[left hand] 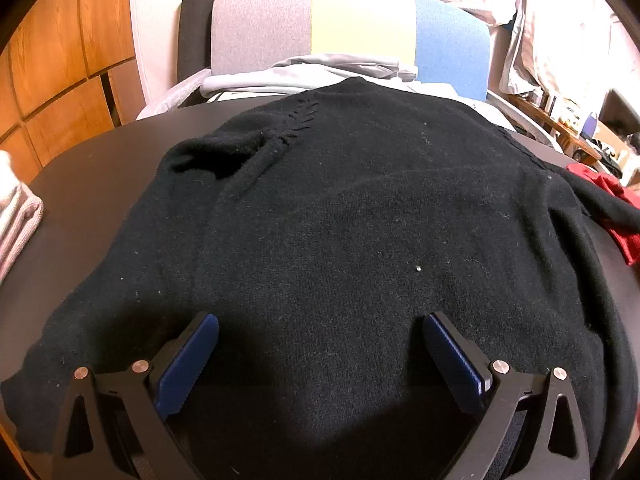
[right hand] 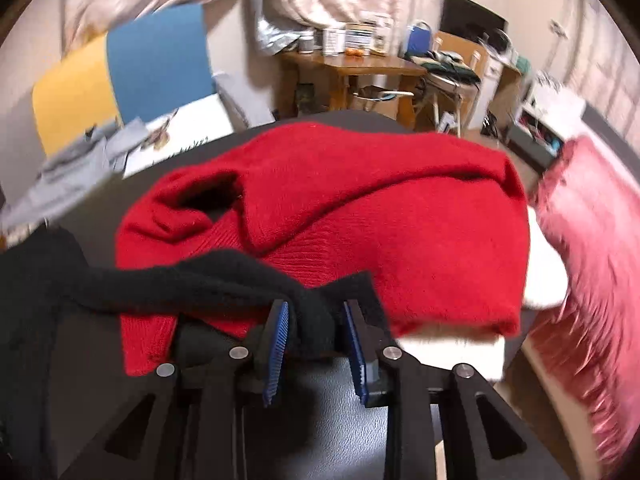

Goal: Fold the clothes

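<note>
A black knit sweater (left hand: 340,200) lies spread flat on the dark round table (left hand: 88,184), filling most of the left wrist view. My left gripper (left hand: 320,320) hovers over its near hem, open wide, with nothing between the blue pads. In the right wrist view, one black sleeve (right hand: 200,276) stretches to the right across a crumpled red sweater (right hand: 360,208). The sleeve's end sits between the fingers of my right gripper (right hand: 316,308). Those jaws stand partly apart, and the pads do not seem to press the cloth. The red sweater's edge (left hand: 616,200) shows at the table's right.
A folded striped garment (left hand: 16,216) rests at the table's left edge. Behind the table stands a grey, yellow and blue chair back (left hand: 352,28) with grey clothing (left hand: 304,72) on it. A pink cushion (right hand: 592,280) lies to the right, and a cluttered wooden table (right hand: 360,64) stands beyond.
</note>
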Demonstrator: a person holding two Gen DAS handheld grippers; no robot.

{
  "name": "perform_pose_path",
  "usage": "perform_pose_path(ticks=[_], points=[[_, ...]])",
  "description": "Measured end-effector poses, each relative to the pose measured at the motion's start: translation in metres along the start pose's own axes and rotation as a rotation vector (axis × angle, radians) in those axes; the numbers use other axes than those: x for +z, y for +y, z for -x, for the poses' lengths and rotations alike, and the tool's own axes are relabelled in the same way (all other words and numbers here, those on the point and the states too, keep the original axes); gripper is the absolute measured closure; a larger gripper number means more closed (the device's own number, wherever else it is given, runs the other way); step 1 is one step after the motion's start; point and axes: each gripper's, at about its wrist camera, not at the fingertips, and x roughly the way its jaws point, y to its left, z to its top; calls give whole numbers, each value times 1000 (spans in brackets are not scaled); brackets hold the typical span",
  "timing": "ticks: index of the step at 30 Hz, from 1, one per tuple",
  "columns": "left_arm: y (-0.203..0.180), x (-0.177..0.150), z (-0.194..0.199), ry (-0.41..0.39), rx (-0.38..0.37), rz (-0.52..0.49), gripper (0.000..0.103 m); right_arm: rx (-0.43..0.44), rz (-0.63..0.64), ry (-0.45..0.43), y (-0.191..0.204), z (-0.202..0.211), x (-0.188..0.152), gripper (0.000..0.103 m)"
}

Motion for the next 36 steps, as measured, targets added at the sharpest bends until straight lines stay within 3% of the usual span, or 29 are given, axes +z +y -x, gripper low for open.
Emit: perform_pose_path(ticks=[2, 4, 7, 9, 11, 14, 17, 20, 27, 30, 33, 36], points=[[0, 0, 0, 0, -1, 1, 0, -18, -107, -11, -19, 0, -4, 75], [-1, -1, 0, 0, 0, 1, 0, 29, -154, -16, -30, 0, -5, 75], [-1, -1, 0, 0, -2, 2, 0, 179, -10, -17, -9, 1, -15, 75], [0, -1, 0, 0, -2, 2, 0, 152, 170, -9, 18, -1, -29, 75], [-1, -1, 0, -1, -1, 1, 0, 63, 348, -14, 45, -8, -46, 75], [-1, 0, 1, 0, -1, 2, 0, -158, 590, -45, 80, -35, -68, 75], [-1, 0, 1, 1, -1, 2, 0, -354, 687, -92, 92, -61, -70, 80], [0, 0, 1, 1, -2, 2, 0, -294, 604, -123, 88, -45, -52, 95], [0, 0, 1, 1, -6, 4, 0, 134, 297, -182, 61, 66, -6, 95], [0, 0, 0, 2, -9, 6, 0, 231, 205, -159, 41, 78, 16, 95], [0, 0, 0, 1, -9, 5, 0, 161, 180, -38, 21, 41, 33, 95], [0, 1, -1, 2, -11, 6, 0, -34, 138, 125, 6, -15, 35, 84]])
